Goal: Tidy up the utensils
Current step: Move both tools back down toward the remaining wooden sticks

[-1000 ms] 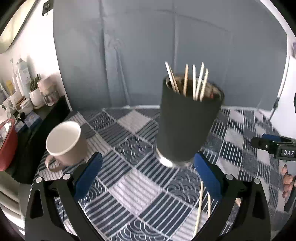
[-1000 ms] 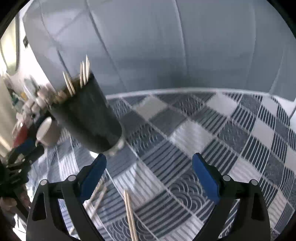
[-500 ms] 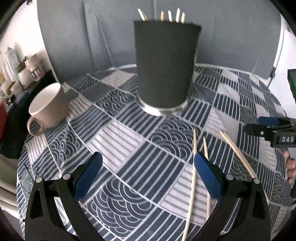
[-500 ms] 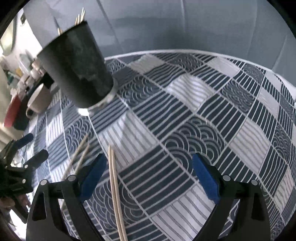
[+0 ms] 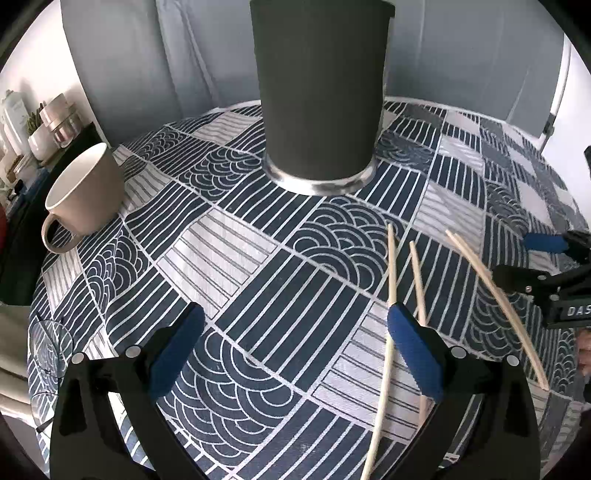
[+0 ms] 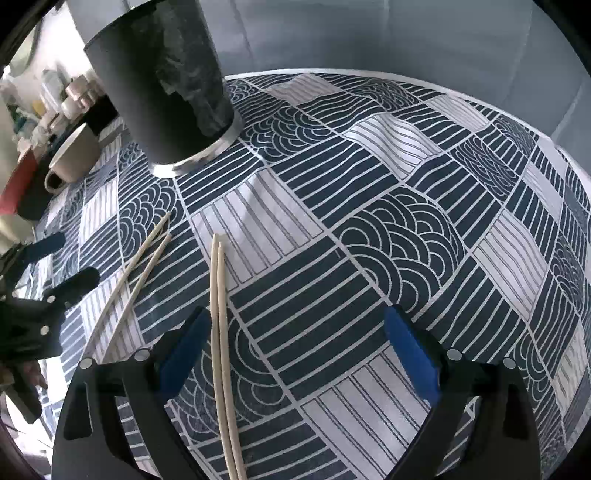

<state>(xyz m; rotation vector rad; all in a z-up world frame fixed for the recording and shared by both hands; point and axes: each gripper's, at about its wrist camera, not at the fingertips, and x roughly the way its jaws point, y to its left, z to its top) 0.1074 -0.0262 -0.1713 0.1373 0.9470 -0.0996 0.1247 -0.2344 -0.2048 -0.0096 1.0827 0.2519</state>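
Your left gripper (image 5: 295, 354) has its jaws spread wide and holds nothing; its blue pads (image 5: 413, 354) hover over the tablecloth (image 5: 258, 258), the right-hand pad in front of two loose chopsticks (image 5: 391, 273) (I cannot tell whether it touches them). Your right gripper (image 6: 295, 350) is equally wide apart and empty, with a second pair of chopsticks (image 6: 218, 295) lying side by side, touching, just inside its left pad (image 6: 184, 350).

Left to right on the table: a beige mug (image 5: 85, 195) near the left edge, upright, handle toward you; a clear glass (image 5: 48, 347) at the near left edge; the dark holder cup (image 5: 317, 92) with a metal base, upright toward the far edge; then the four chopsticks flat on the cloth in front of it, none in either grip.

Surface: patchwork cloth, navy and white stripes and arcs. Room: grey backdrop (image 6: 369, 33) behind; a cluttered shelf of jars and bottles (image 5: 33, 125) off the left side.
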